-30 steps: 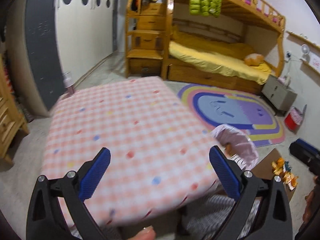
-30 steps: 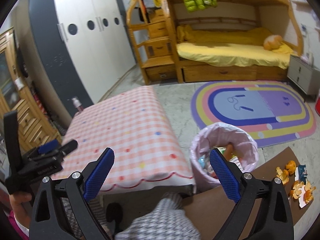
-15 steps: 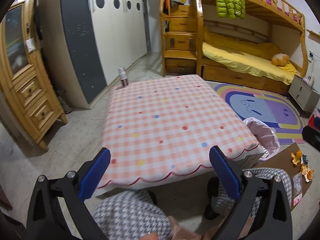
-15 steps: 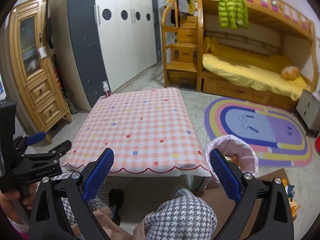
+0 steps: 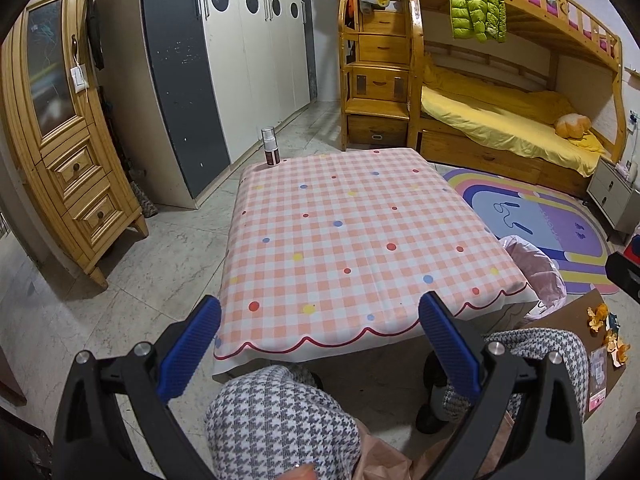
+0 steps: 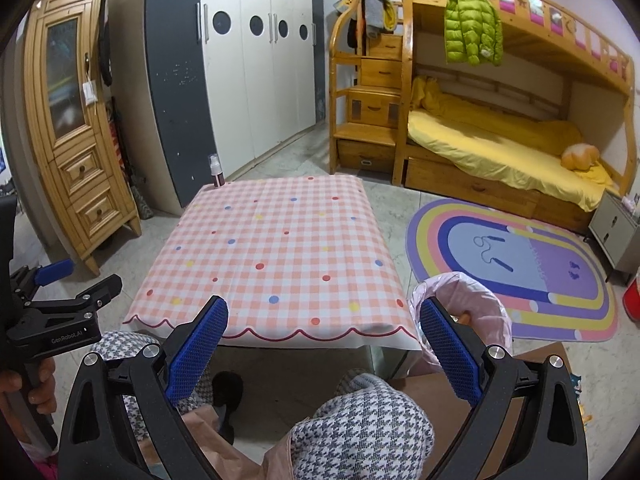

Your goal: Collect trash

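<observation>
A trash bin lined with a pink bag (image 6: 476,300) stands on the floor at the right front corner of the low table (image 6: 280,248); it also shows in the left wrist view (image 5: 536,268). Orange peel scraps (image 5: 604,324) lie on brown cardboard (image 5: 600,364) on the floor right of the bin. My left gripper (image 5: 320,344) is open and empty, held back from the table's near edge above the person's knees. My right gripper (image 6: 324,344) is open and empty, also short of the table. The left gripper also shows in the right wrist view (image 6: 64,292).
A small spray bottle (image 5: 269,152) stands at the table's far left corner. A wooden cabinet (image 5: 60,140) and a wardrobe (image 5: 224,60) stand left. A bunk bed (image 5: 500,112) and a rainbow rug (image 5: 540,220) lie behind and right. The person's checked trouser knees (image 5: 280,420) are below.
Both grippers have pulled back and up from the table and bin, so the whole tabletop is now in view. Both stay open and empty.
</observation>
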